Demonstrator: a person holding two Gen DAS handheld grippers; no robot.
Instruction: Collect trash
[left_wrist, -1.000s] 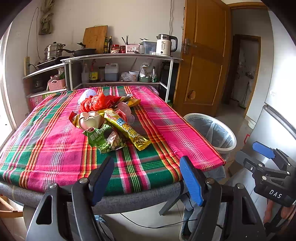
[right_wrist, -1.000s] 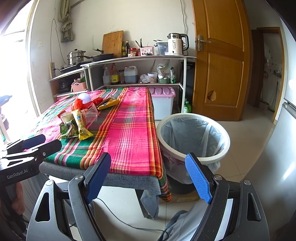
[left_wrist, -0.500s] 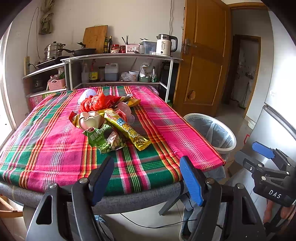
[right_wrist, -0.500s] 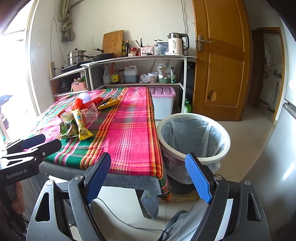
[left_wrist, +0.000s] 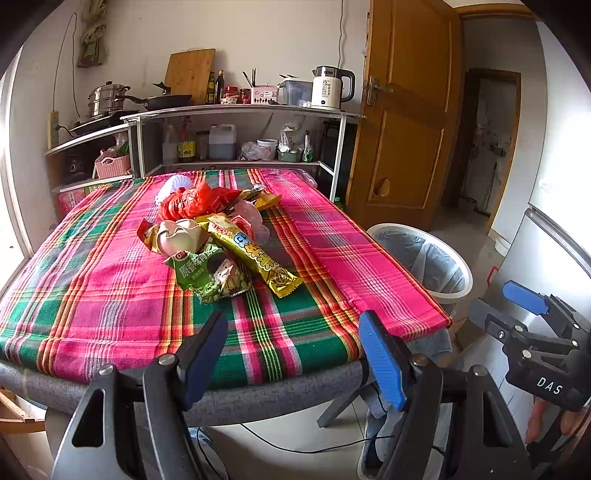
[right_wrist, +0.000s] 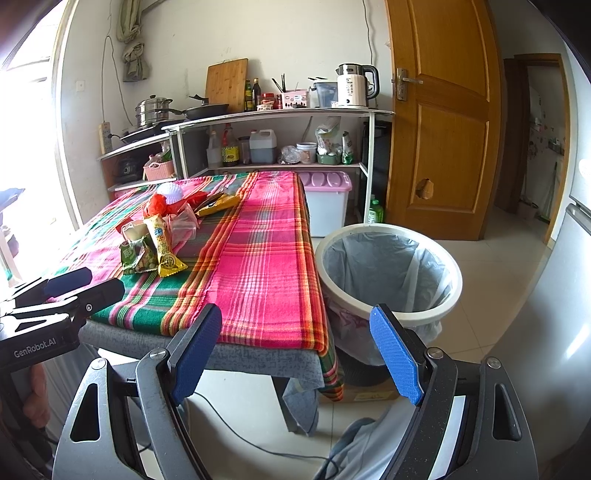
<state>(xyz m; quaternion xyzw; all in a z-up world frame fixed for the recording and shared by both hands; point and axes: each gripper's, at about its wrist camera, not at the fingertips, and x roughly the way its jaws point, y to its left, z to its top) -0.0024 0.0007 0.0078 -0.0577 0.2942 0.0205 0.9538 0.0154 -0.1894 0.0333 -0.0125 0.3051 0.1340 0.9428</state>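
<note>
A pile of trash lies mid-table on the plaid cloth: a yellow snack wrapper (left_wrist: 258, 258), a green pea packet (left_wrist: 207, 273), a crumpled white cup (left_wrist: 177, 236), a red plastic bag (left_wrist: 192, 201) and a white ball-like item (left_wrist: 173, 184). The pile also shows in the right wrist view (right_wrist: 155, 240). A white trash bin (right_wrist: 388, 273) with a grey liner stands on the floor right of the table (left_wrist: 424, 258). My left gripper (left_wrist: 291, 354) is open and empty at the table's near edge. My right gripper (right_wrist: 295, 350) is open and empty, off the table's near right corner, before the bin.
The table (left_wrist: 92, 288) has a grey padded rim. Shelves (left_wrist: 240, 110) with pots, bottles and a kettle (left_wrist: 328, 88) stand behind it. A wooden door (left_wrist: 406, 110) is at the right, a lilac-lidded box (right_wrist: 325, 199) under the shelf, a fridge (left_wrist: 554, 240) at far right.
</note>
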